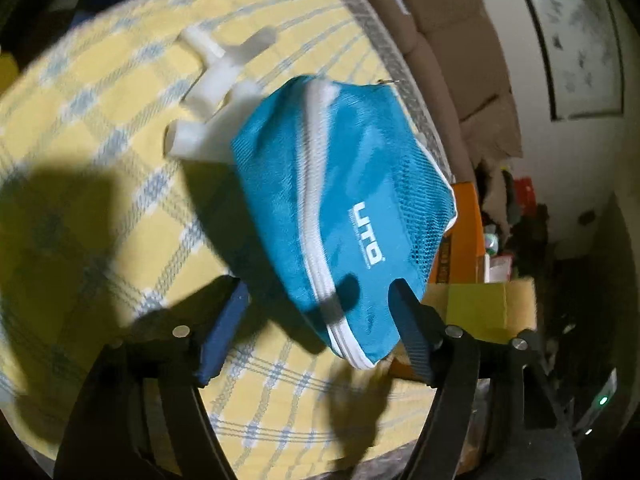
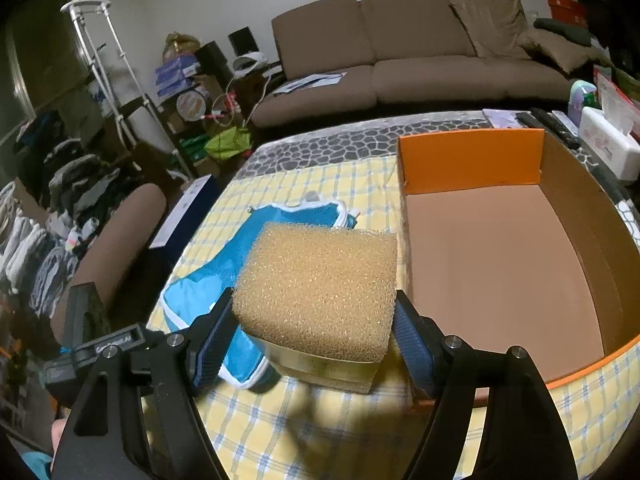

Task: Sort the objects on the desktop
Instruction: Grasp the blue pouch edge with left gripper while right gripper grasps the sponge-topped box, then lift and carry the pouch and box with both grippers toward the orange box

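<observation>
- From the left wrist we look steeply down along its fingers [image 1: 236, 308], close over the checked table [image 1: 100, 140] and a blue pouch [image 1: 340, 200].
- From the right wrist we look down and forward, toward a sofa [image 2: 420, 52].
- Both views share the pouch, the table and the orange box [image 2: 472, 160].

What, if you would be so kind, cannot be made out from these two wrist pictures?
- White plastic piece: left wrist view, its near end is hidden under the blue pouch, and it is blurred.
- Blue pouch: right wrist view, its middle is hidden behind the sponge.
- Orange box: right wrist view, its near corner is hidden behind the right gripper.
- Pouch contents: zipped shut, unseen in both views.
</observation>
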